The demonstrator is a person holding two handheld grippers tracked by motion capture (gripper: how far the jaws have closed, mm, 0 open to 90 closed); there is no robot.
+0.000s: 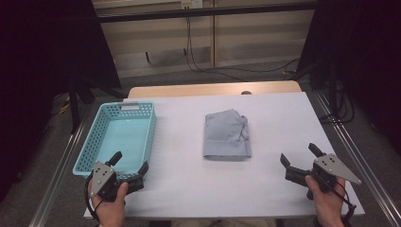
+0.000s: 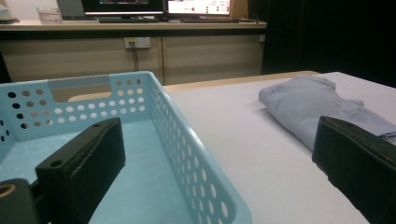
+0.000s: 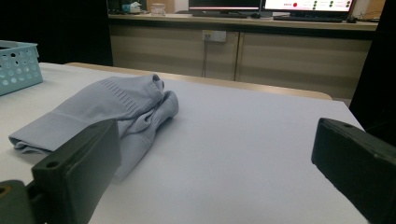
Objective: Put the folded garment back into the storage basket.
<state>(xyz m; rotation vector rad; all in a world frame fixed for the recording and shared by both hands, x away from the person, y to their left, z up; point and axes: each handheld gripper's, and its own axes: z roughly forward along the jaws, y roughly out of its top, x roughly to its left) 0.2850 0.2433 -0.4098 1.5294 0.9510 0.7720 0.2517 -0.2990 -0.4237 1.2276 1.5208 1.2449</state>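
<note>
From the high view, a folded grey garment [image 1: 226,135] lies mid-table on the white table cover [image 1: 189,179], with a light blue perforated basket [image 1: 92,142] well to its left, while the left gripper [image 1: 129,162] at the basket's near edge and the right gripper [image 1: 299,154] at the near right both gape wide, holding nothing. In the left gripper view, one jaw stands over the basket's floor and the other over the cover beside the garment [image 2: 308,105]. In the right gripper view, the garment [image 3: 107,112] lies ahead on the left beyond the spread, empty jaws, and a corner of the basket [image 3: 17,65] is at the far left.
</note>
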